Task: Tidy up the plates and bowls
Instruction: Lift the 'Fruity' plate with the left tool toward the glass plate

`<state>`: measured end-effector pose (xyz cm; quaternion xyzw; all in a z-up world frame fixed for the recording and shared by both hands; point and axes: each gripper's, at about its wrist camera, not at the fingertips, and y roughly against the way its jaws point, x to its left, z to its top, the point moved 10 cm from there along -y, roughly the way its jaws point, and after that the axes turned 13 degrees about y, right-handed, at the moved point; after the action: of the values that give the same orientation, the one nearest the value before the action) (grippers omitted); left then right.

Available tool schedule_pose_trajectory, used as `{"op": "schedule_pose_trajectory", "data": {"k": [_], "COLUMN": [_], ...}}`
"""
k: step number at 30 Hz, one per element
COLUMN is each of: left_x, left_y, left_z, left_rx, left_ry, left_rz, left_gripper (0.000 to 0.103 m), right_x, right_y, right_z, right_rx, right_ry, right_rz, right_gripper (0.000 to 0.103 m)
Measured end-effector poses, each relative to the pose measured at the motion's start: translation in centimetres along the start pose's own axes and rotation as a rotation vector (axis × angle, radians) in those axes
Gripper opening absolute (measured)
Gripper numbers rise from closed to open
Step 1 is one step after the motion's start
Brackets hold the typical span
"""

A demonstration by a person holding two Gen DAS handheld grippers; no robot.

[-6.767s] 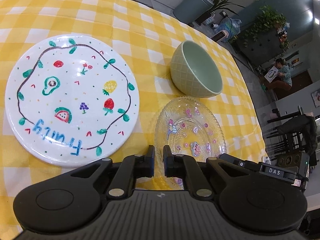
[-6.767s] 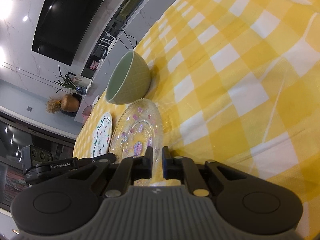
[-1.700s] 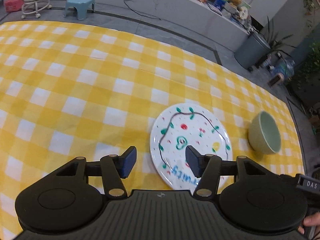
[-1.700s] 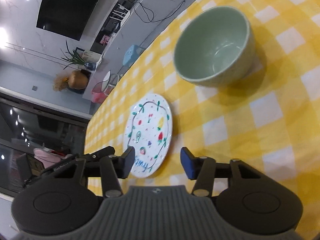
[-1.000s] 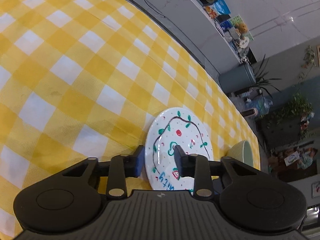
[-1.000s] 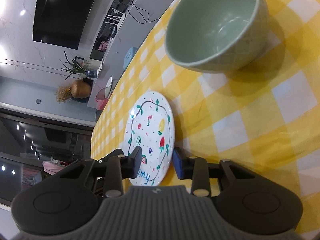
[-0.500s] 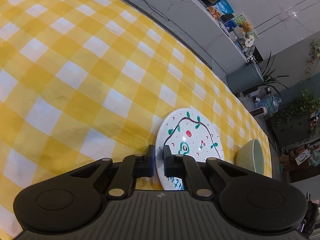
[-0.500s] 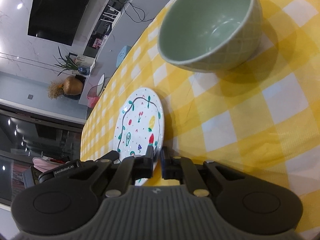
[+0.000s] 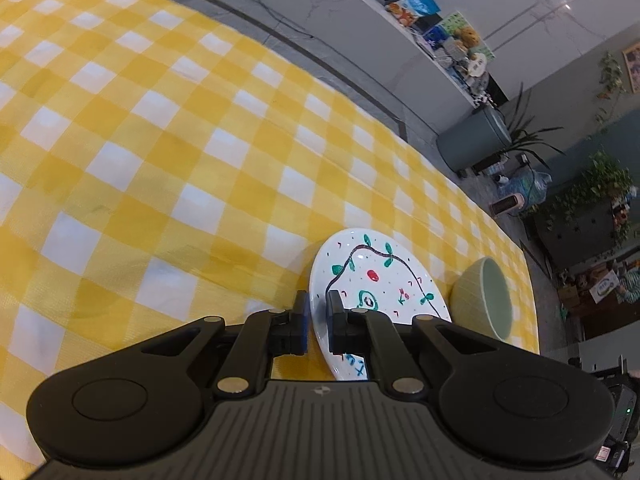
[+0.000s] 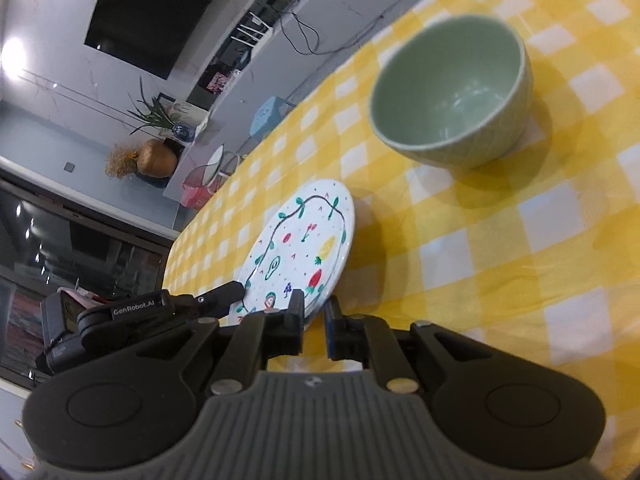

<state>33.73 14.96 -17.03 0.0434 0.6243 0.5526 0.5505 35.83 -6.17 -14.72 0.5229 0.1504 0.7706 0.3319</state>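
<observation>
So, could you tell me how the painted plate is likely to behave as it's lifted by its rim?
The painted plate looks glazed, so it may slip. It is probably rigid and breakable. With the left hand-held gripper and right hand-held gripper pinching opposite rims, it should stay level.

Left hand-held gripper clamping painted plate, green bowl beside

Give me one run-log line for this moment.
left gripper: shut on fruit plate rim | right gripper: shut on opposite rim | green bowl: on tablecloth, apart
</observation>
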Motion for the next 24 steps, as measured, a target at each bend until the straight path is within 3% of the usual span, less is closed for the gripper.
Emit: {"op": "schedule_pose_trajectory", "data": {"k": [12,24], "left_x": [-4.4,-9.8], "left_y": [1.7,2.1], "left_z": [-1.9,-6.7], "left_rx": [0.024,0.123], "left_ry": [-0.096,-0.237], "left_rz": [-0.1,-0.186], "left_gripper": [0.009,0.009], "right_x": [0.9,0.1], "right_y": [4.9,12.8], "right_z": [0.3,-1.6], "right_rx": [-0.094,-0.164], "right_ry": [0.081,0.074], "right_rz": [0.015,-0.034], "right_gripper": [0.008,0.008]}}
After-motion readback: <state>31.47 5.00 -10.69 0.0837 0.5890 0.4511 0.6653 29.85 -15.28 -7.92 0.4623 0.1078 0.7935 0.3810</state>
